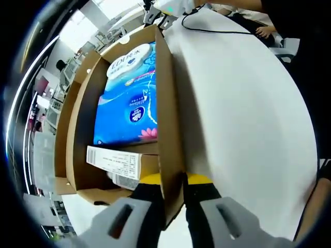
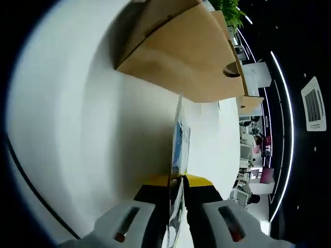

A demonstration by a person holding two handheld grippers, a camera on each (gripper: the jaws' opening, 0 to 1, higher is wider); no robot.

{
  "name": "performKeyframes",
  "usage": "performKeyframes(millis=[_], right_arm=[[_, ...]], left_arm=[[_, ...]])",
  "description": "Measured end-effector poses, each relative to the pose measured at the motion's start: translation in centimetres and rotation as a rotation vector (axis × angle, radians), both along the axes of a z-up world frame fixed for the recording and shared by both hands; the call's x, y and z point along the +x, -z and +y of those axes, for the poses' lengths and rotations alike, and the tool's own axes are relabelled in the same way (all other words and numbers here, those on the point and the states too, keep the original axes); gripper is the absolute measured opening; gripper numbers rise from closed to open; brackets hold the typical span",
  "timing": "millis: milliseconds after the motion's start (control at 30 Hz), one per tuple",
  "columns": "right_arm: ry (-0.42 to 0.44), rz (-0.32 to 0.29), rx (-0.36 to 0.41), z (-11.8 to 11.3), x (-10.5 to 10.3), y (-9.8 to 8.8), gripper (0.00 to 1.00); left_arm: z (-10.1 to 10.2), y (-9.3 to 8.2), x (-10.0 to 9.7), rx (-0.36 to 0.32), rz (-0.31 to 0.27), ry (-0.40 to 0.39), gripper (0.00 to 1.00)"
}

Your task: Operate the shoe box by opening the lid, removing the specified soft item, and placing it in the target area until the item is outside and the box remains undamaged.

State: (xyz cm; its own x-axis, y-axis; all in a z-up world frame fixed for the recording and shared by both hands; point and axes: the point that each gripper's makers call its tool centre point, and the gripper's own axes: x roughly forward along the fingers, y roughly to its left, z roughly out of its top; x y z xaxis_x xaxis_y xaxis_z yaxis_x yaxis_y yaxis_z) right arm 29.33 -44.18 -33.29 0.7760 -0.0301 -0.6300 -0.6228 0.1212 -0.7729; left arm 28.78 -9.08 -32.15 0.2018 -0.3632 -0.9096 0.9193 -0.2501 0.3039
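The brown cardboard shoe box (image 1: 168, 103) lies open on a white table (image 1: 243, 119). Inside it rests a blue soft tissue pack (image 1: 129, 98), with a white printed label (image 1: 114, 163) at the near end. My left gripper (image 1: 173, 186) is shut on the box's near side wall, one jaw inside and one outside. In the right gripper view the box (image 2: 186, 62) sits farther off, seen from outside. My right gripper (image 2: 177, 183) is shut on a thin blue-and-white soft pack (image 2: 181, 144), seen edge-on and held above the table (image 2: 93, 129).
A black cable (image 1: 207, 28) runs over the far part of the table to a white device (image 1: 168, 8). A person's hand (image 1: 264, 31) rests at the far edge. Desks and chairs stand beyond the table (image 2: 248, 155), and a green plant (image 2: 227, 10) is behind the box.
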Motion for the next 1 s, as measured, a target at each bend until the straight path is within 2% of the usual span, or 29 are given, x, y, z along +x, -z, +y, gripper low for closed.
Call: performKeyframes(millis=[1000], right_arm=[[0.037,0.069,0.032,-1.0,-2.7,-0.6,0.15]], left_arm=[[-0.1,0.0,-0.1,-0.001,-0.001,0.002,0.12]])
